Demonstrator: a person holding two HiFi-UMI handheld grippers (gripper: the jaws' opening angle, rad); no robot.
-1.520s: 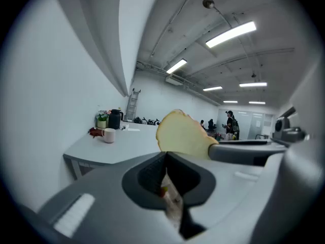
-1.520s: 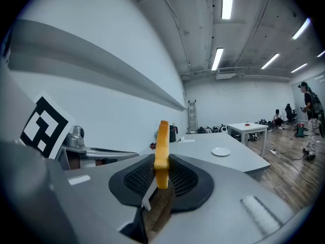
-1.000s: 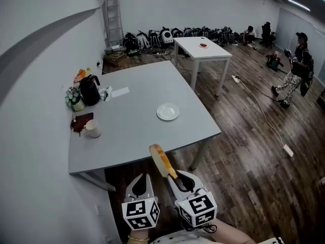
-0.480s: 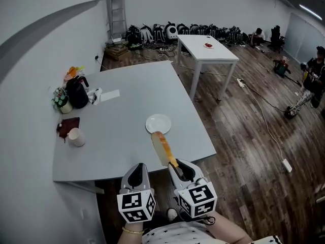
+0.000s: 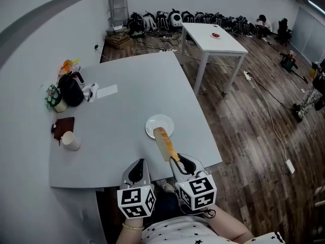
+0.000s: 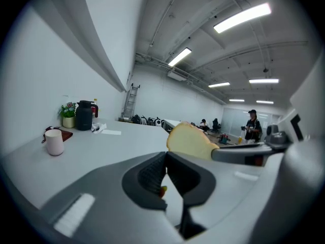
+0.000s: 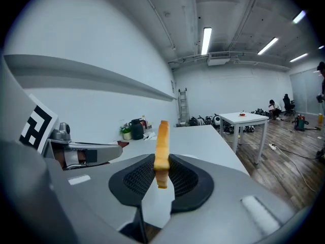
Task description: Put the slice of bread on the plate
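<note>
head view. a person stands at the six o'clock edge of a grey table (image 5: 127, 100) with a gripper in each hand. the right gripper (image 5: 177, 162) is clamped on a slice of bread (image 5: 164, 144). its jaws grip the slice's lower end, so the slice stands on edge and points toward eleven o'clock. the slice's far end overlaps the six o'clock rim of a white plate (image 5: 153, 123) near the table's middle; whether the two touch cannot be told. the left gripper (image 5: 139, 162) sits just beside the right one, at its nine o'clock, over the table's near edge.

right gripper view. the two ribbed pads of the right gripper (image 7: 161, 174) press on both faces of the slice of bread (image 7: 162, 139), which rises upright between them.

left gripper view. the jaws of the left gripper (image 6: 166, 159) are closed against each other with nothing between them. the slice of bread (image 6: 190, 141) shows at two o'clock of the jaws.

other items, head view. toward nine o'clock on the table are a white cup (image 5: 71, 141), a brown mat (image 5: 64, 126), a black kettle (image 5: 71, 89), a potted plant (image 5: 52, 98) and a sheet of paper (image 5: 106, 91). a small white table (image 5: 213, 37) stands at one o'clock, and a ladder (image 5: 117, 4) leans on the wall at eleven o'clock.
</note>
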